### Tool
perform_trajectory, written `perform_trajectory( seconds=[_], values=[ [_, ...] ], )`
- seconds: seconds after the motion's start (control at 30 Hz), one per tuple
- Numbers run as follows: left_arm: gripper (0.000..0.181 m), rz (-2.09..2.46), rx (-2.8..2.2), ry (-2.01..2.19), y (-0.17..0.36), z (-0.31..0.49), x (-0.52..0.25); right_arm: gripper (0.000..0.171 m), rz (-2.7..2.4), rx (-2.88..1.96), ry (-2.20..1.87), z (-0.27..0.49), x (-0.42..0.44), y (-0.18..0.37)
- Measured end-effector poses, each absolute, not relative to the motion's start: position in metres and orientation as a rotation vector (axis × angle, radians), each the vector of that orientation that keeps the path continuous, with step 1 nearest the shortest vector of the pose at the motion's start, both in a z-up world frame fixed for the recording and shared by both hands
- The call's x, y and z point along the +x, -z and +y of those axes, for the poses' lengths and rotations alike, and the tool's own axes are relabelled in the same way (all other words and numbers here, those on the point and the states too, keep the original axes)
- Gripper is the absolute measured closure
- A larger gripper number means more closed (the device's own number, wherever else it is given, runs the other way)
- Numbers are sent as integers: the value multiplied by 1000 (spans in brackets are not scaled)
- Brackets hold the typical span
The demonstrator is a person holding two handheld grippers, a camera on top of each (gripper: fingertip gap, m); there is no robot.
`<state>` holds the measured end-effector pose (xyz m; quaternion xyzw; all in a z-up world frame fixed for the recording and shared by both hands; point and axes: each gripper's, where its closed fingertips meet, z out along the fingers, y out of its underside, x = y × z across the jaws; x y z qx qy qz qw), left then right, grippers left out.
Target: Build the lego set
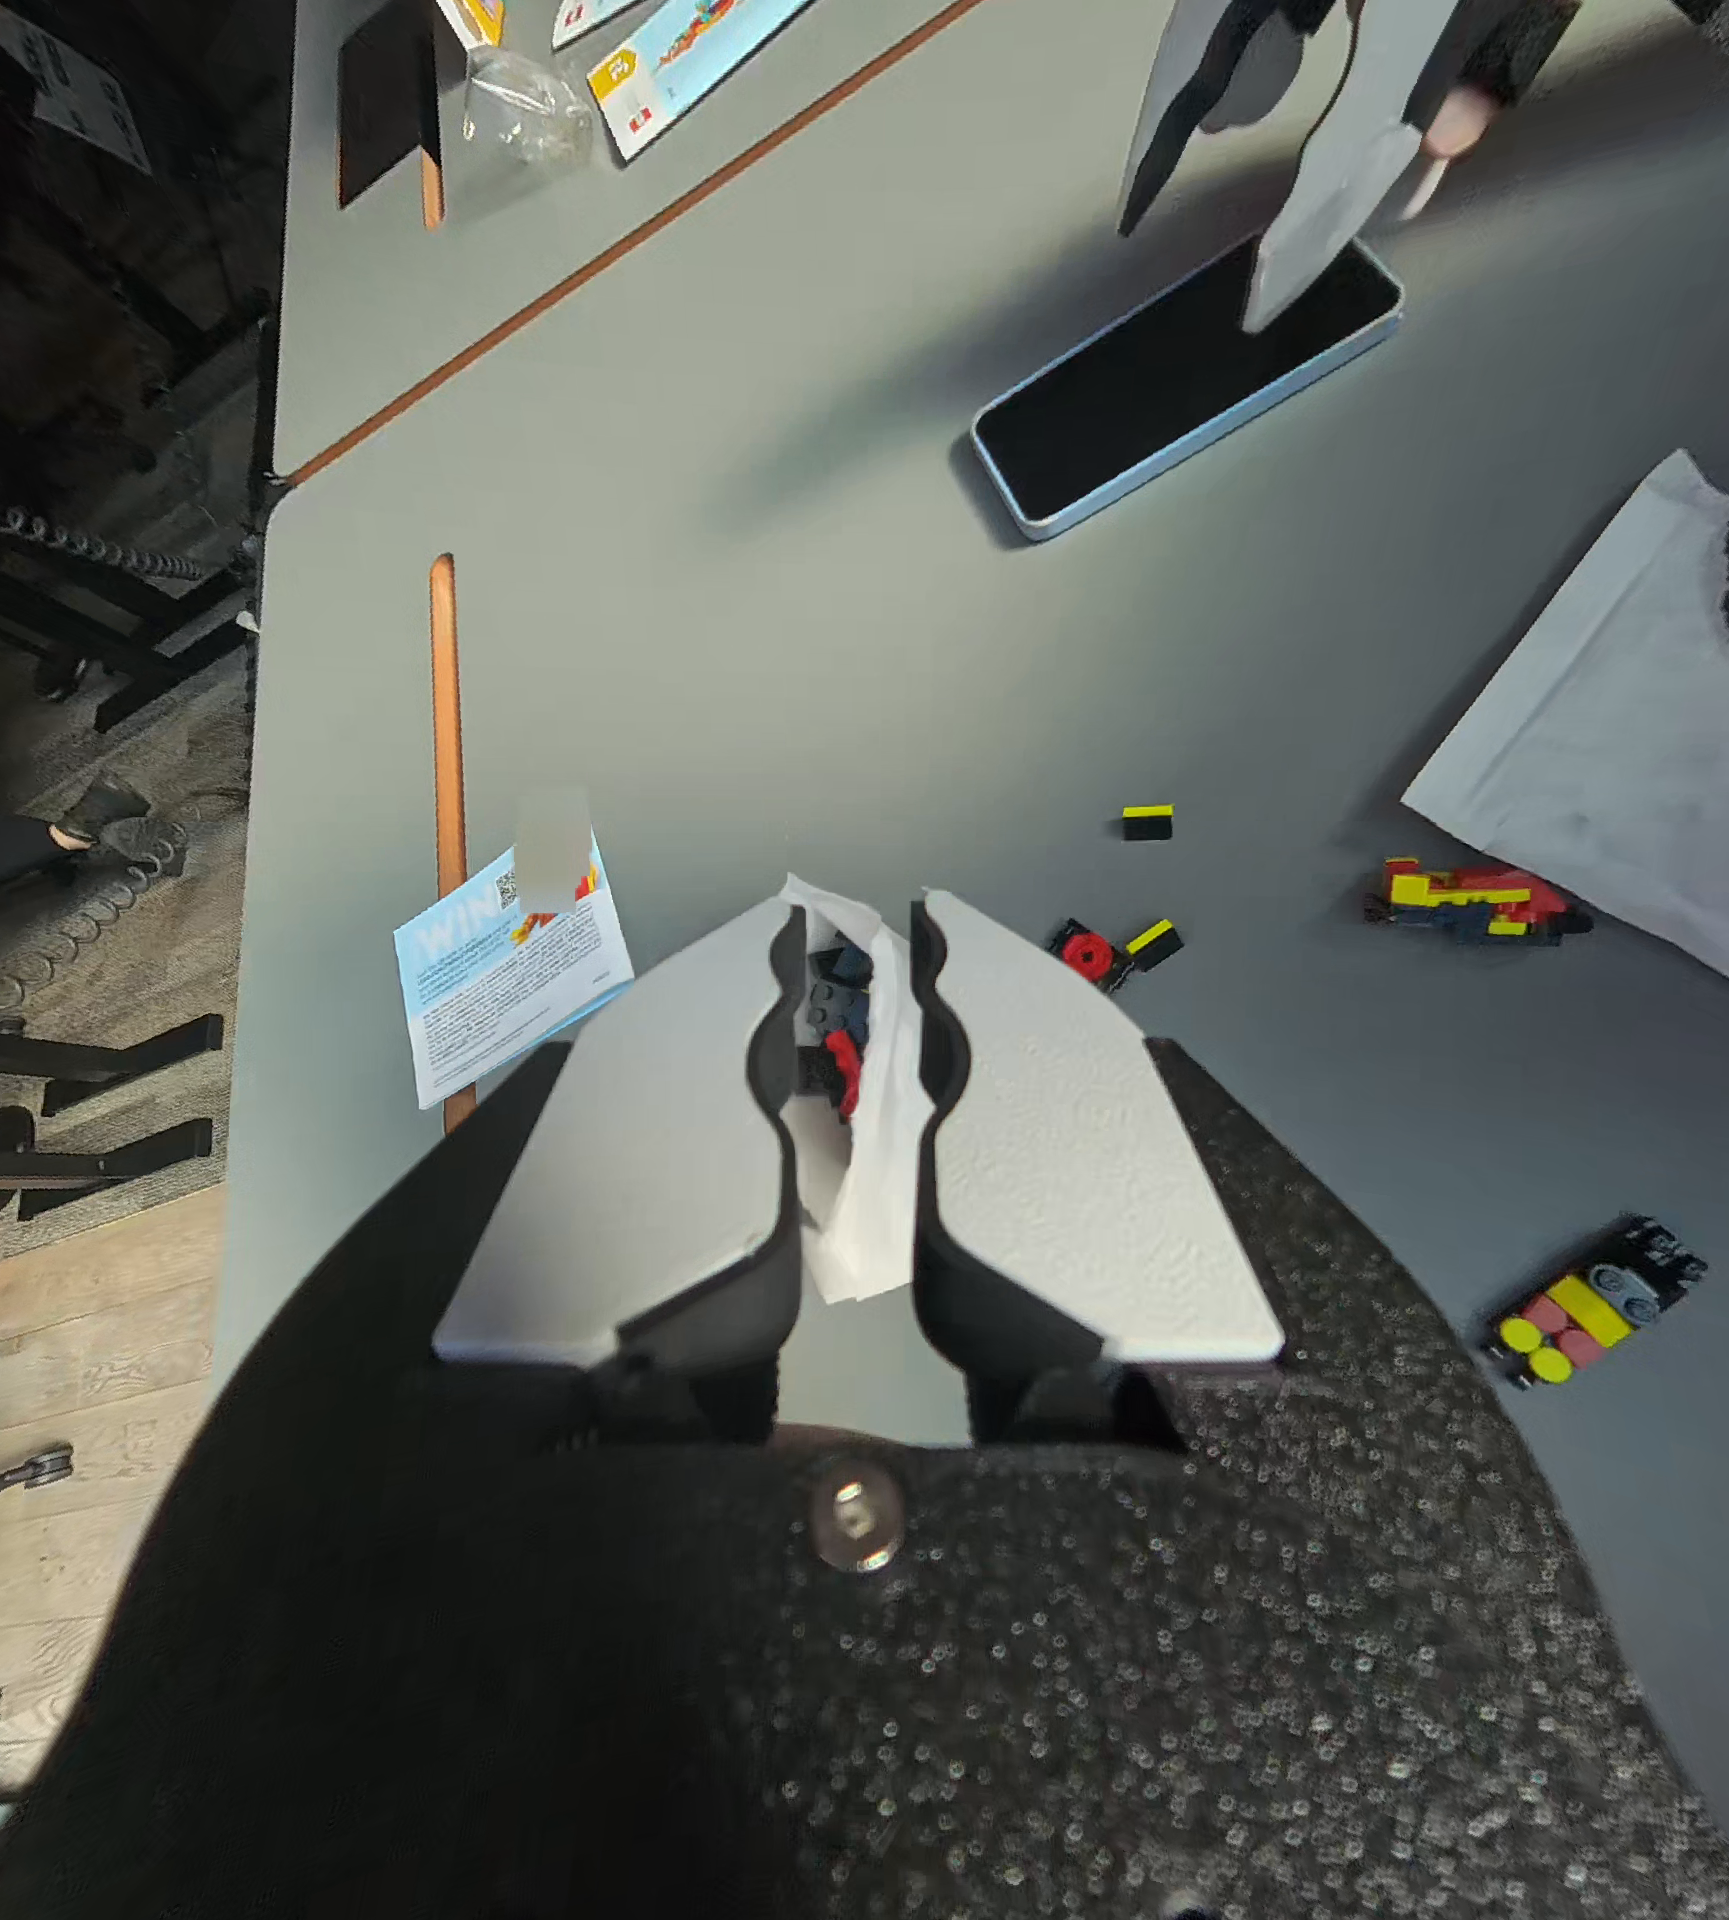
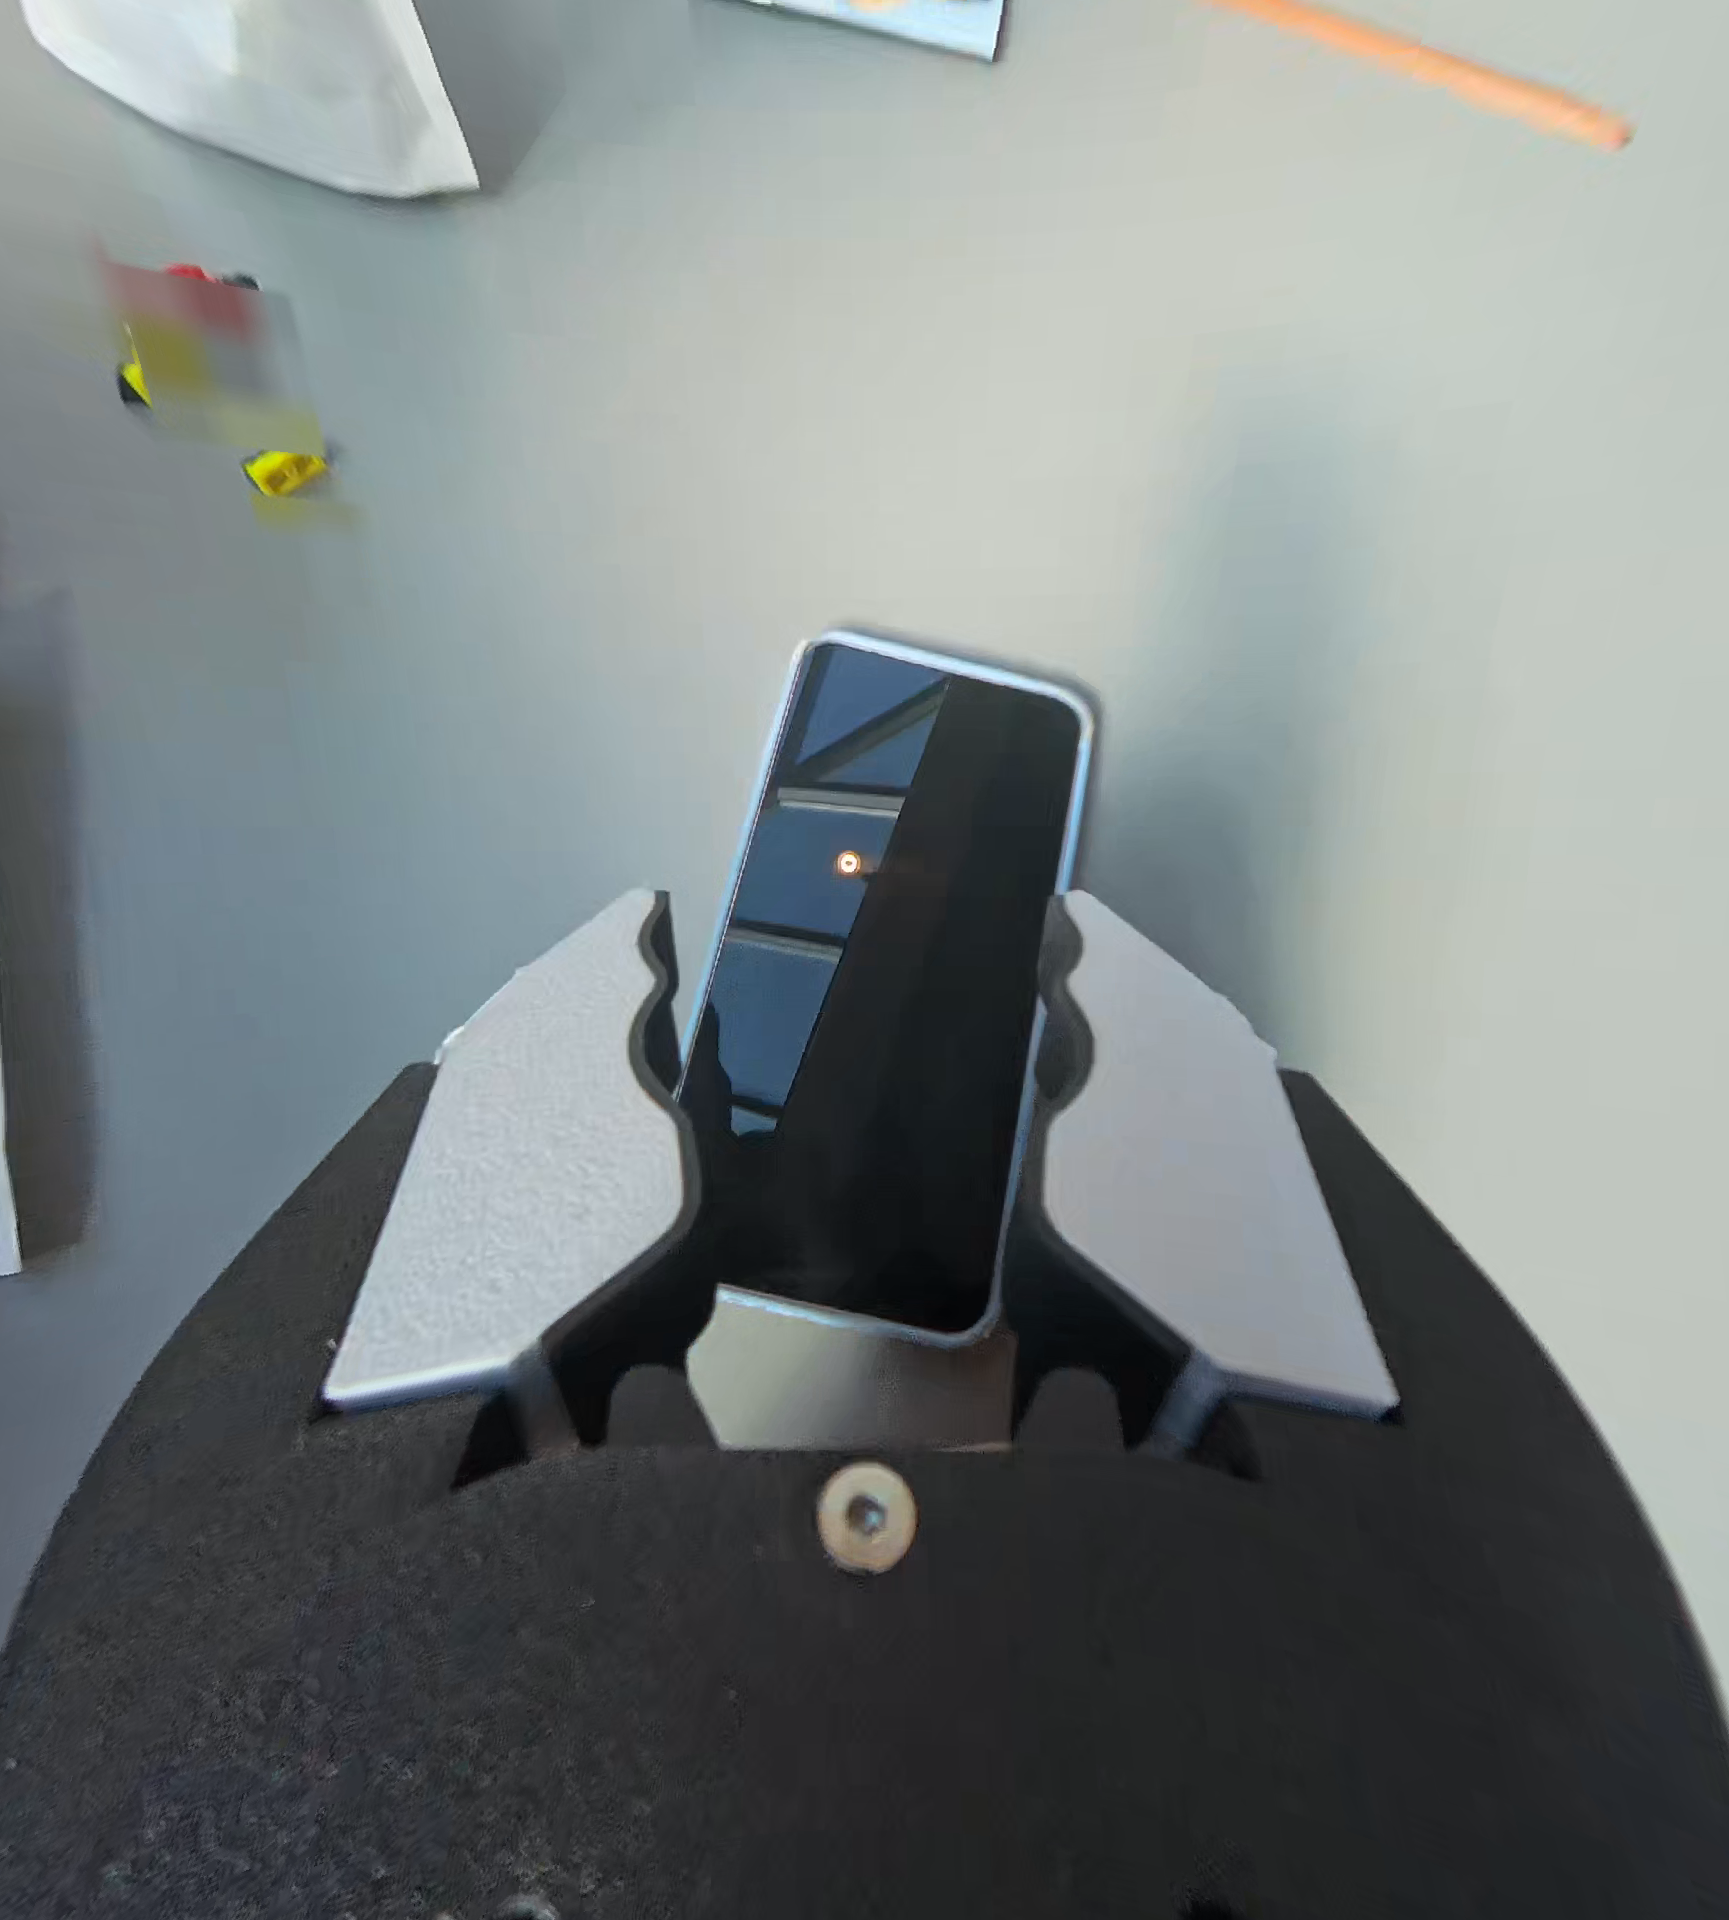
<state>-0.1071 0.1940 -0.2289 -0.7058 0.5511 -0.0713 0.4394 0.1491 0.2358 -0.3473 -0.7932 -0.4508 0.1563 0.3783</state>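
Note:
My left gripper (image 1: 855,904) is shut on a small white paper bag (image 1: 886,1143) with dark blue, red and black lego pieces (image 1: 839,1008) inside. It holds the bag above the grey table (image 1: 735,623). To its right lie a red wheel piece (image 1: 1109,951), a yellow-black brick (image 1: 1148,823), a red-yellow build (image 1: 1462,899) and a black plate assembly (image 1: 1587,1314). My right gripper (image 2: 860,904) is open, its fingers on either side of a phone (image 2: 901,987). It also shows in the left wrist view (image 1: 1192,275), over the phone (image 1: 1182,395).
A large torn white paper bag (image 1: 1660,748) lies at the right. A blue leaflet (image 1: 507,977) sits near the table's left edge. A booklet (image 1: 694,62) and a clear plastic bag (image 1: 527,104) lie on the far table. Chairs stand on the floor at the left. Some 30 cm of space lies between my two pairs of fingers. The yellow-black brick (image 1: 1148,823) is about equally far from each gripper, around 15 cm. To the black plate assembly (image 1: 1587,1314): left tips about 20 cm, right tips about 30 cm.

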Motion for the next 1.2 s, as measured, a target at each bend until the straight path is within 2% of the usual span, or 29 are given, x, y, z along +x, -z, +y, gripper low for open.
perform_trajectory(
  seconds=[0.07,0.2,0.43,0.5,0.8,1.0,1.13,1.2],
  values=[
    [164,1350,-1733,207,233,177,-95,84,-1187,-2135,-335,237,147,380],
    [165,1274,-1717,333,243,153,-82,75,-1073,-2185,-342,259,141,384],
    [167,1193,-1707,481,252,144,-79,79,-1089,-2295,-361,268,125,391],
    [167,1195,-1699,486,254,143,-80,89,-1047,-2306,-351,271,126,390],
    [170,1170,-1719,523,261,146,-69,91,-1005,-2309,-346,271,128,389],
    [167,1077,-1712,522,257,148,-52,96,-864,-2014,-624,255,149,289],
    [169,859,-1599,716,231,141,-28,129,-831,-1724,-827,240,176,227],
    [181,646,-1474,949,205,142,-8,139,-699,-1561,-1016,257,181,197]
  ],
)
